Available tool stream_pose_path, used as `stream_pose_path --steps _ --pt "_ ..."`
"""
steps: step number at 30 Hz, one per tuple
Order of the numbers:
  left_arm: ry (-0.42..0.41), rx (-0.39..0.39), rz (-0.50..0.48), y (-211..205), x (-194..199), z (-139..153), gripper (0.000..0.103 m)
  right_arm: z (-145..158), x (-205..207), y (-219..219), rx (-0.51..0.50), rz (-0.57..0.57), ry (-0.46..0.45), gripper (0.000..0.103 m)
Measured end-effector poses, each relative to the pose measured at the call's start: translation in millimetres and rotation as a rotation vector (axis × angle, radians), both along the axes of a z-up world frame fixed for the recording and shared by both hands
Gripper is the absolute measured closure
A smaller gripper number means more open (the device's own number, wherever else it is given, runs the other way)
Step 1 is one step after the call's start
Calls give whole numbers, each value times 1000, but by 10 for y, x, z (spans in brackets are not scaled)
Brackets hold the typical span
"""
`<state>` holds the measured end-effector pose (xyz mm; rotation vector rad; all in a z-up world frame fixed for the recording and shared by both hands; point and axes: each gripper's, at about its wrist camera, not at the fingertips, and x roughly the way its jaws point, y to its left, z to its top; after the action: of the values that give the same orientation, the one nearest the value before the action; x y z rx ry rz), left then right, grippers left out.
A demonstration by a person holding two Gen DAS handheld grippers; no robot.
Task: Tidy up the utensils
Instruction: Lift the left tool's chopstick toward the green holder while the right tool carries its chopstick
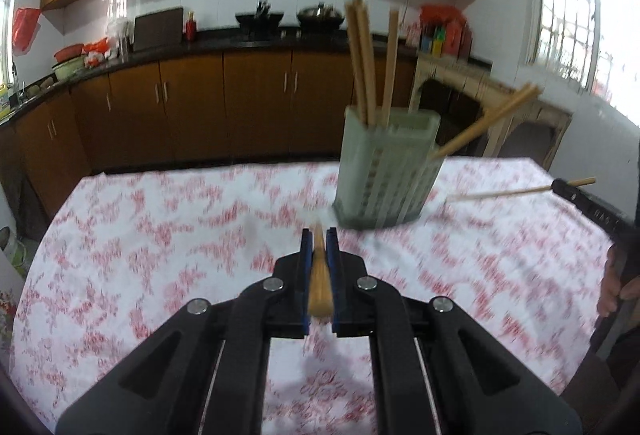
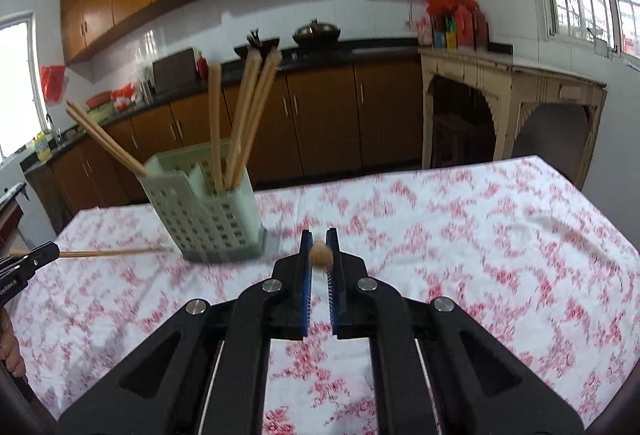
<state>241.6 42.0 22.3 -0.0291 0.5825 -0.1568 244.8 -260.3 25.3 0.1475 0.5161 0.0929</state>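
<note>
A pale green slotted utensil holder [image 1: 386,167] stands on the table with several wooden chopsticks [image 1: 362,59] upright in it; it also shows in the right wrist view [image 2: 204,211]. My left gripper [image 1: 319,235] is shut on a wooden chopstick [image 1: 320,279], held above the table just short of the holder. My right gripper [image 2: 319,237] is shut on another wooden chopstick [image 2: 320,255], seen end-on. In the left wrist view the right gripper [image 1: 560,187] holds its chopstick [image 1: 500,192] pointing at the holder's base. In the right wrist view the left gripper [image 2: 44,251] shows at far left.
The table carries a white cloth with red flowers [image 1: 160,235]. Brown kitchen cabinets [image 1: 200,103] and a dark counter run behind. A cream wooden side table [image 2: 512,91] stands at the back right under a window.
</note>
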Motion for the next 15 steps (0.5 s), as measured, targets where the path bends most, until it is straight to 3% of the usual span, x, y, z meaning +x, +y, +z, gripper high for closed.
stream_pose_path --steps 8,15 --pt "-81 -4 -1 -67 7 277 95 300 -55 67 14 25 -85 95" --pt "-109 -12 0 -101 5 410 95 431 -43 109 38 44 -103 96"
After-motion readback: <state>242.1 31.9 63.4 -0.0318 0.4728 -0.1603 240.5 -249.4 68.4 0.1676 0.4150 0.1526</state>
